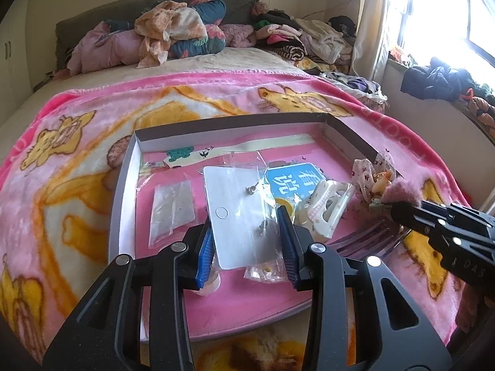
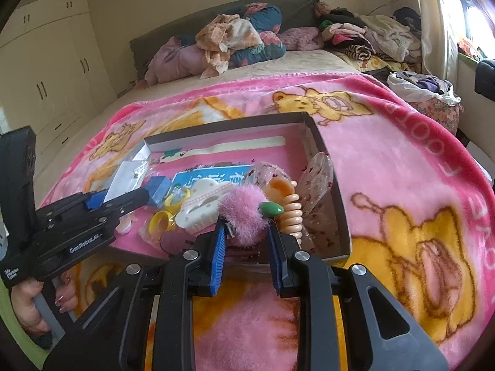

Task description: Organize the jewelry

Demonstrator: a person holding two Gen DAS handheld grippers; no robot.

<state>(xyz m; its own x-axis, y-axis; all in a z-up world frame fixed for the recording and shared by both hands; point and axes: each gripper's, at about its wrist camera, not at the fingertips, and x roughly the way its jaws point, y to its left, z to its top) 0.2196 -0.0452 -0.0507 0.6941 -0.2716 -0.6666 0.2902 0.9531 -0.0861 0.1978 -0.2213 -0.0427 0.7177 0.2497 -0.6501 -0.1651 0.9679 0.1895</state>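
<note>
Here, a shallow box (image 1: pixel 123 185) is seen lying on a pink blanket (image 1: pixel 77 142) spread over a bed (image 1: pixel 216 61), with jewelry and hair pieces gathered inside it. The left tool (image 1: pixel 246 241) is held low over the box's near part, its blue pads set apart on either side of a white earring card (image 1: pixel 238 213) in a clear sleeve; whether the pads press the card cannot be told. A small clear bag (image 1: pixel 171 213) is seen left of the card, and a white claw clip (image 1: pixel 324 213) lies just right of it, beside a blue label (image 1: pixel 290 179). The right tool (image 2: pixel 246 238) is closed on a pink pompom clip (image 2: pixel 244 213) at the box's near right corner, the fluffy ball held between the pads. A green bead (image 2: pixel 271 209) and a peach coil tie (image 2: pixel 292 216) are seen touching the pompom, with a sheer patterned bow (image 2: pixel 318 185) behind against the box wall. Yellow rings (image 2: pixel 161 221) are seen lying near the claw clip. Clothes (image 1: pixel 294 40) are piled at the bed's far end.
</note>
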